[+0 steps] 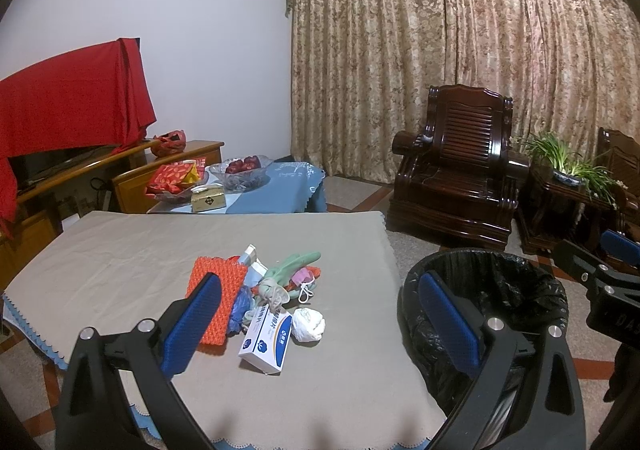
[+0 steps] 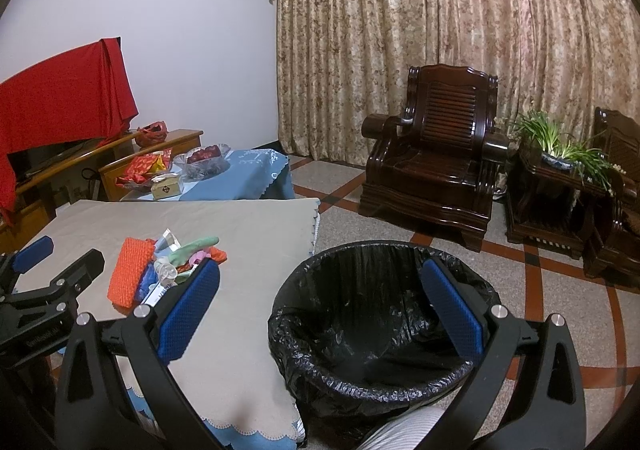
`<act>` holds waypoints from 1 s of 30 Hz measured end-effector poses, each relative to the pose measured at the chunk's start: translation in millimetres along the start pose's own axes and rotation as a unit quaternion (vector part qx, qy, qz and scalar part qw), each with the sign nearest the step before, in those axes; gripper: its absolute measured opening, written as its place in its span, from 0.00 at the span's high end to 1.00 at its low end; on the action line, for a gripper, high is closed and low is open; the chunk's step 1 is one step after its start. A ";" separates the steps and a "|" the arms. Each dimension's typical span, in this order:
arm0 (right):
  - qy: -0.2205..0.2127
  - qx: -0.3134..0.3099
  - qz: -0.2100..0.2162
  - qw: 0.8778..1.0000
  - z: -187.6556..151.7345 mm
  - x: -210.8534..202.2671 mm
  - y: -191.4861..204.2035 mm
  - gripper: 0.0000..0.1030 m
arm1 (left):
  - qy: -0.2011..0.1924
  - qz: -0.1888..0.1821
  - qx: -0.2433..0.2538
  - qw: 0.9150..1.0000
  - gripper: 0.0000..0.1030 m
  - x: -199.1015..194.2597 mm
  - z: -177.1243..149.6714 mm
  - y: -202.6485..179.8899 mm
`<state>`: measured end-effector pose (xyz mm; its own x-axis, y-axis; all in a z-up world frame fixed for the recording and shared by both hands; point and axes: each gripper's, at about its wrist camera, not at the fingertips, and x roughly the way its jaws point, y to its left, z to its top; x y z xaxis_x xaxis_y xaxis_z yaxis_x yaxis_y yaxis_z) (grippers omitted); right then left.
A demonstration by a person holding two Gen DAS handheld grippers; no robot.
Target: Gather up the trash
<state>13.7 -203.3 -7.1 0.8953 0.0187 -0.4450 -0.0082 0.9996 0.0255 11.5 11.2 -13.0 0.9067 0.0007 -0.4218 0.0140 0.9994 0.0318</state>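
the trash pile [image 1: 264,298] sits in the middle of the cloth-covered worktop [image 1: 120,250], and the black-lined bin [image 2: 372,330] stands on the floor just off the worktop's right edge. the left claw [image 1: 320,322] is spread wide and empty, and the pile lies straight ahead of it, slightly left of its centre line. the white-and-blue box [image 1: 266,340] is the nearest piece, its long axis running near to far, with a white paper wad [image 1: 307,325] just beside it on the right. the right claw [image 2: 320,310] is also spread and empty, and it faces the bin, with the pile off to its left. so the left claw looks the better placed for the first pick. the right wrist view shows no trash on the bin's visible liner; the left wrist view shows only the rim but lays out the pile clearly.
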 end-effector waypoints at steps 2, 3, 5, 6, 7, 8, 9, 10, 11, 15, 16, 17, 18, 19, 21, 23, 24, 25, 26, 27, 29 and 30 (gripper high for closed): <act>0.000 0.000 0.000 1.000 0.0 0.0 0.1 0.05 | 0.000 0.000 0.000 1.000 0.06 0.4 -0.1 0.2; 0.000 0.000 0.000 1.000 0.1 0.0 0.3 0.05 | 0.000 0.000 0.000 1.000 0.06 1.7 -0.6 1.1; 0.000 0.000 0.000 1.000 0.1 0.0 0.2 0.05 | 0.001 0.000 0.000 1.000 0.06 1.0 -0.3 0.6; 0.000 0.000 0.000 1.000 0.1 0.0 0.2 0.05 | 0.000 0.000 0.000 1.000 0.06 0.1 0.0 -0.1; 0.000 0.000 0.000 1.000 0.1 0.0 0.2 0.05 | 0.000 0.000 0.000 1.000 0.06 2.3 -1.0 1.5; 0.000 0.000 0.000 1.000 0.2 0.1 0.1 0.05 | 0.000 0.000 0.000 1.000 0.06 2.4 -1.0 1.5; 0.000 0.000 0.000 1.000 0.1 0.2 0.1 0.05 | 0.000 0.000 0.000 1.000 0.06 1.8 -0.7 1.0; 0.000 0.000 0.000 1.000 0.1 0.3 0.0 0.05 | 0.001 0.000 0.000 1.000 0.06 0.1 0.1 -0.3; 0.000 0.000 0.000 1.000 0.1 0.4 0.0 0.05 | 0.001 0.000 0.000 1.000 0.06 1.1 -0.4 0.3; 0.001 0.001 0.000 1.000 0.3 0.2 -0.4 0.05 | 0.002 0.001 0.000 1.000 0.06 1.9 -1.9 2.7; 0.001 0.001 0.000 1.000 -1.9 2.3 2.7 0.05 | 0.001 0.001 0.000 1.000 0.06 3.7 -2.8 4.3; 0.001 0.001 0.000 1.000 -1.9 2.5 2.6 0.05 | 0.001 0.000 0.000 1.000 0.06 3.8 -2.9 4.4; 0.001 0.001 0.000 1.000 -2.0 2.5 2.5 0.05 | 0.002 0.000 0.000 1.000 0.06 2.1 -1.9 2.9; 0.001 0.001 0.000 1.000 -2.0 2.6 2.6 0.05 | 0.002 0.000 0.000 1.000 0.06 2.2 -1.8 2.9; 0.001 0.001 0.000 1.000 -1.9 2.5 2.5 0.05 | 0.002 0.000 0.000 1.000 0.06 2.2 -1.8 2.9; 0.001 0.001 0.000 1.000 -1.9 2.5 2.8 0.05 | 0.002 0.000 0.000 1.000 0.06 2.8 -2.2 3.4; 0.001 0.001 0.000 1.000 -1.8 2.6 2.5 0.05 | 0.002 0.000 0.000 1.000 0.06 2.2 -1.9 2.7; 0.001 0.001 0.000 1.000 -1.8 2.6 2.5 0.05 | 0.002 0.000 0.000 1.000 0.06 2.2 -2.0 2.8; 0.001 0.001 0.000 1.000 -1.8 2.6 2.5 0.05 | 0.002 0.000 0.000 1.000 0.06 3.1 -2.4 3.5; 0.001 0.001 0.000 1.000 -1.9 2.6 2.9 0.05 | 0.003 0.000 0.000 1.000 0.06 2.2 -1.8 2.7; 0.001 0.001 0.000 1.000 -1.9 2.3 3.1 0.05 | 0.003 0.000 0.000 1.000 0.06 2.2 -1.9 2.6; 0.001 0.001 0.000 1.000 -1.6 2.2 2.4 0.05 | 0.003 0.000 0.000 1.000 0.06 2.2 -1.9 2.6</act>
<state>14.9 -200.8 -9.4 0.8942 0.0191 -0.4472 -0.0077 0.9996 0.0273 12.8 13.8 -15.6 0.9044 0.0010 -0.4266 0.0142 0.9994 0.0326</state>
